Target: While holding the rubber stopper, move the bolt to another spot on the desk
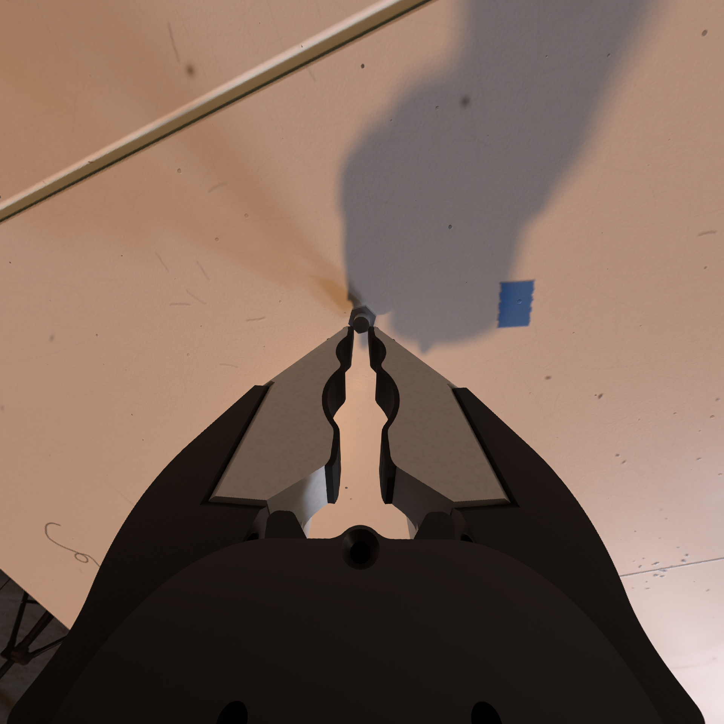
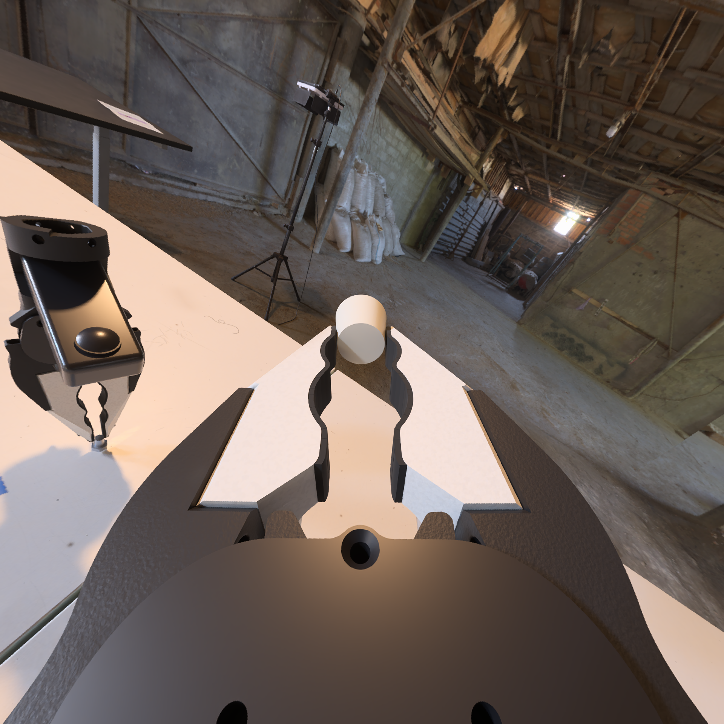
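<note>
A small grey bolt [image 1: 361, 320] stands on the beige desk [image 1: 156, 352] with its hex head down and its shank pointing up. My left gripper [image 1: 359, 331] points straight down, its tips shut on the bolt's shank. In the right wrist view the left gripper [image 2: 98, 433] shows at the left, with the bolt [image 2: 100, 444] touching the desk below its tips. My right gripper [image 2: 360, 332] is shut on a white cylindrical rubber stopper [image 2: 360, 337], held in the air over the desk's edge [image 2: 235, 297].
A blue tape patch [image 1: 516, 303] lies on the desk right of the bolt. A narrow seam [image 1: 219, 94] crosses the desk beyond it. Past the desk edge stand a tripod [image 2: 286, 250] and a black table [image 2: 78, 105].
</note>
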`<state>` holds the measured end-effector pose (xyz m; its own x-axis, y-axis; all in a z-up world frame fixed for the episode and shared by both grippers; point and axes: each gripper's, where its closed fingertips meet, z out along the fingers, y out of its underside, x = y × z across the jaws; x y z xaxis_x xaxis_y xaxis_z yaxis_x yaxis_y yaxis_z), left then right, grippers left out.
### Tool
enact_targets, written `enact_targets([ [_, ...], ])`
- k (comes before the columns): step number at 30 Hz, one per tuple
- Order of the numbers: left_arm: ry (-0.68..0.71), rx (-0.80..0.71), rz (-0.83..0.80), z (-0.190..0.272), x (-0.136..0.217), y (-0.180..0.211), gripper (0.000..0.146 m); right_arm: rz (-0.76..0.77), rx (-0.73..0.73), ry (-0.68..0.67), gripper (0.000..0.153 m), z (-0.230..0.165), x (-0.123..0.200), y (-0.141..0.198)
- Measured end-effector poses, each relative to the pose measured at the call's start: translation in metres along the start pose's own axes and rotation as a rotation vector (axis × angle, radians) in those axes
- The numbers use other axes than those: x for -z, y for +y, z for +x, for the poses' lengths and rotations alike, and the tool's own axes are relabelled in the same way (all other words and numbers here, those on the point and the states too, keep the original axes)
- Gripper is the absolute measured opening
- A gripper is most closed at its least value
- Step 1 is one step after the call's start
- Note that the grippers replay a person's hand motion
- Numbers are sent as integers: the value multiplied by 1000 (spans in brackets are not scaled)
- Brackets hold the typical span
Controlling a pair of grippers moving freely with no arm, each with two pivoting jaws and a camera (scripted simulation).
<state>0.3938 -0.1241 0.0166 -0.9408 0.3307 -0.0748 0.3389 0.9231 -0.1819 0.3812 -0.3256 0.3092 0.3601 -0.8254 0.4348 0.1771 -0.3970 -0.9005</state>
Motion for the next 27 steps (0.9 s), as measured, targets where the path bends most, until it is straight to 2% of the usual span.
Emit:
enact_targets([
  [10,20,37,18,2,-3,3,6,17,3,1,24,1,3,-4],
  [12,30,53,21,2,-3,3,0,17,4,0,24,1,3,-5],
  [15,48,73,27,3,-3,3,0,19,3,-2,24,1,3,-5],
  [18,72,95,28,4,-3,3,27,16,4,-4,24,0,2,-4],
  [19,72,96,29,4,-3,3,30,15,4,-4,24,0,2,-4],
  [24,64,122,91,2,5,-4,32,16,4,-9,24,-1,2,-4],
  [27,33,161,174,-5,35,-8,31,6,10,-3,24,-1,2,-3],
])
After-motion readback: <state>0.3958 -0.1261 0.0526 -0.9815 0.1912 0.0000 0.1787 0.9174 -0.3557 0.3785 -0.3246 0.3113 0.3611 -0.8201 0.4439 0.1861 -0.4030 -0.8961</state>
